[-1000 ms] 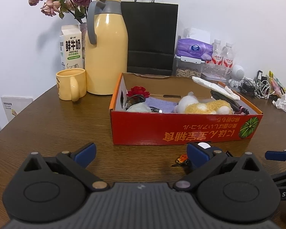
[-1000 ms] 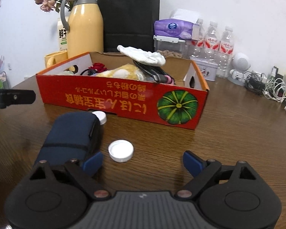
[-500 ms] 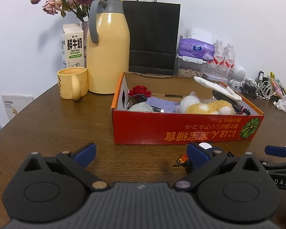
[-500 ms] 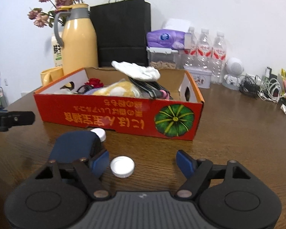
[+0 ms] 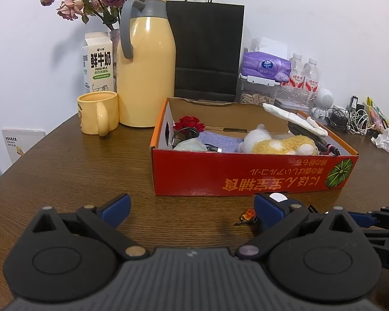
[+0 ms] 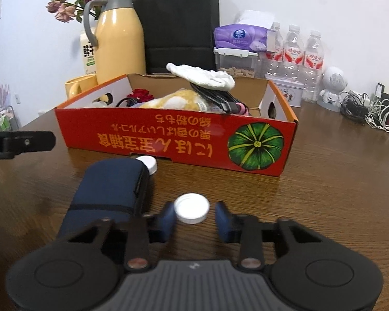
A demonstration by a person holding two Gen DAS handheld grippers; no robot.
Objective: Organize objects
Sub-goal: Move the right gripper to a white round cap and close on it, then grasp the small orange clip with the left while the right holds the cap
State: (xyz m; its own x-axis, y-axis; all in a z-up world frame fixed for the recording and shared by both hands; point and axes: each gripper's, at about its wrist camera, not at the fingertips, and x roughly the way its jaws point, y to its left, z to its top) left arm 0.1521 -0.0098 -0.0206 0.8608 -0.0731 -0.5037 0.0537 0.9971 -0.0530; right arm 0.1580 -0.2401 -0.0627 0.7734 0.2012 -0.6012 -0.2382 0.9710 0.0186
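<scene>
A white round cap [image 6: 192, 208] lies flat on the wooden table [image 6: 324, 181]. My right gripper [image 6: 194, 216] straddles it with its jaws closing. The left pad is at the cap's edge, and a small gap remains at the right pad. A navy pouch [image 6: 111, 189] with a white lid [image 6: 147, 163] lies just left of it, in front of the red cardboard box [image 6: 168, 140]. The box holds a plush toy [image 5: 280, 145], a white glove [image 6: 202, 76] and a red flower [image 5: 189, 124]. My left gripper [image 5: 192, 204] stands wide open over bare table. A small orange clip [image 5: 249, 213] lies by its right finger.
A yellow thermos [image 5: 145, 77], a mug [image 5: 98, 115], a milk carton [image 5: 98, 63] and a black paper bag [image 5: 207, 51] stand behind the box. Tissues [image 6: 241, 39], water bottles [image 6: 295, 51], a white speaker [image 6: 333, 88] and tangled cables [image 6: 370, 108] crowd the back right.
The right gripper's jaws have narrowed from wide open to close around the white cap, and it has edged forward. The left gripper has stayed still and open.
</scene>
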